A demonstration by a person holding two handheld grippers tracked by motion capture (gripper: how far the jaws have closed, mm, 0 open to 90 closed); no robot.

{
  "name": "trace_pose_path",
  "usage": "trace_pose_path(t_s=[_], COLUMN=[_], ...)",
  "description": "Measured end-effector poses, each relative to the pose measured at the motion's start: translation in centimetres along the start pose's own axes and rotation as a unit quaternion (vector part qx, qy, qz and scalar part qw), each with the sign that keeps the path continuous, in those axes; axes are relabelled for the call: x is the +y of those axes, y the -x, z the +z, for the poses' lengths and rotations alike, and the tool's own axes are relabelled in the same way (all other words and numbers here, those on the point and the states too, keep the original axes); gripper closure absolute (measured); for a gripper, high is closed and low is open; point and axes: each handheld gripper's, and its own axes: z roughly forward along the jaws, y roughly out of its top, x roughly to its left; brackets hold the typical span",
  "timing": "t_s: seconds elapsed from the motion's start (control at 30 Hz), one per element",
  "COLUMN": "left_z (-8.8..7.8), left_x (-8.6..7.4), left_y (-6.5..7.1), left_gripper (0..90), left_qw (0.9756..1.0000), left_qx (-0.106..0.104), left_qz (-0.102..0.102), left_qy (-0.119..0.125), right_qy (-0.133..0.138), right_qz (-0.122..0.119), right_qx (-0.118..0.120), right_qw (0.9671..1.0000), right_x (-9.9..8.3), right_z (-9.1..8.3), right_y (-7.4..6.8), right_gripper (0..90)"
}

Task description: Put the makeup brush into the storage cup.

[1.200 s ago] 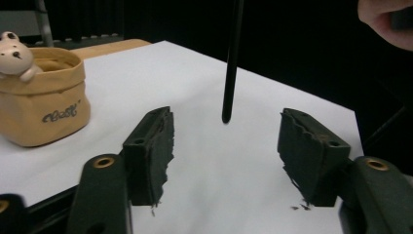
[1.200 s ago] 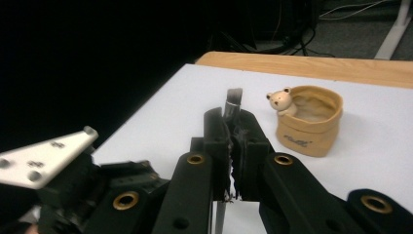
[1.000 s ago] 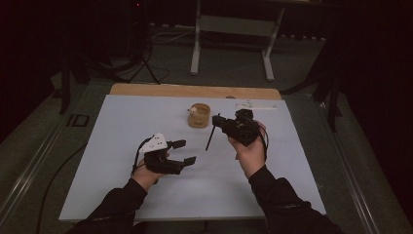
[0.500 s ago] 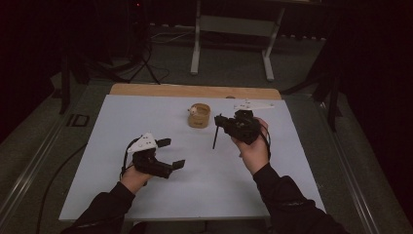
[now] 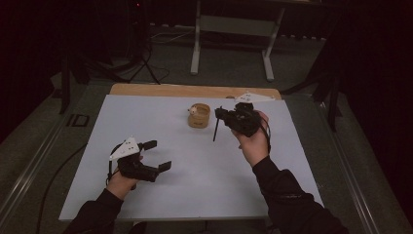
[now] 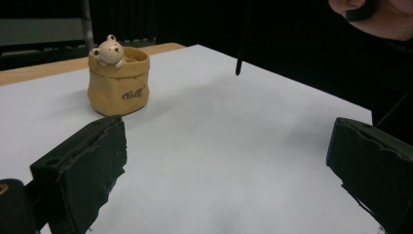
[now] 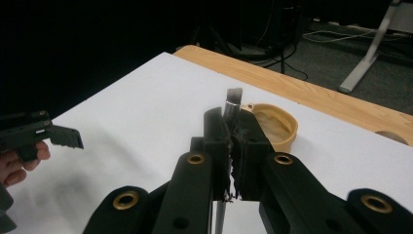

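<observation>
Pot [image 6: 118, 83] with illegible dark script

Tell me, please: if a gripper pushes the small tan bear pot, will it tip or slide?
The bear pot looks squat with a wide base, so it would probably slide, not tip. Its glossy surface suggests ceramic, likely fragile. The smooth white table should let it slide easily.
</observation>
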Motion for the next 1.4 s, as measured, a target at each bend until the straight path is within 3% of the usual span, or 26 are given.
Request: trace_pose_path(t_s=[0.5,0.93,1.4], left_z=[0.3,0.4,0.6], left_x=[-0.8,-1.0,-1.2], left_y=[0.2,0.3,0.4], left_gripper=[1.5,1.6,1.8], left_qw=[0.9998,0.9998,0.9997], left_qx=[-0.002,-0.008,-0.013], left_qz=[0.021,0.021,0.022], left_qy=[-0.004,-0.002,-0.005], right_qy=[0.013,0.027,0.050], right_qz=[-0.010,-0.022,-0.025], right_qx=[-0.010,-0.020,-0.028], right_qw=[0.9998,0.9992,0.9980], right_x=[2.0,5.0,8.6], right_z=[1.0,1.7,3.1], right_y=[0.9,1.1,2.3], right_gripper=[86.0,86.0,86.1])
